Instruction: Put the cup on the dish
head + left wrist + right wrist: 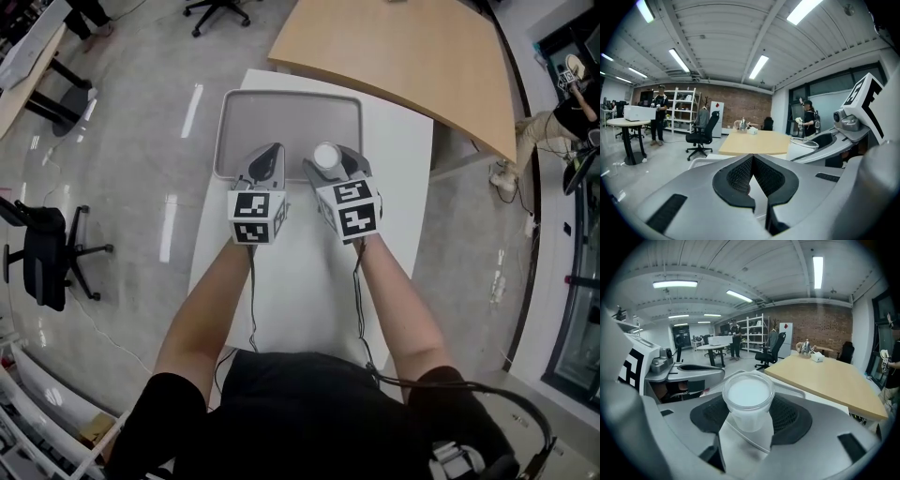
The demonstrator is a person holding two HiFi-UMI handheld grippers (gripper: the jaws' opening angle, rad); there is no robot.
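our right gripper (334, 167) clamps the round translucent white plastic cup (748, 398) over the grey rectangular tray (281, 117). our left gripper (753, 163) is closed, empty.

The cup (747, 399) is translucent white, the dish (286, 112) grey.
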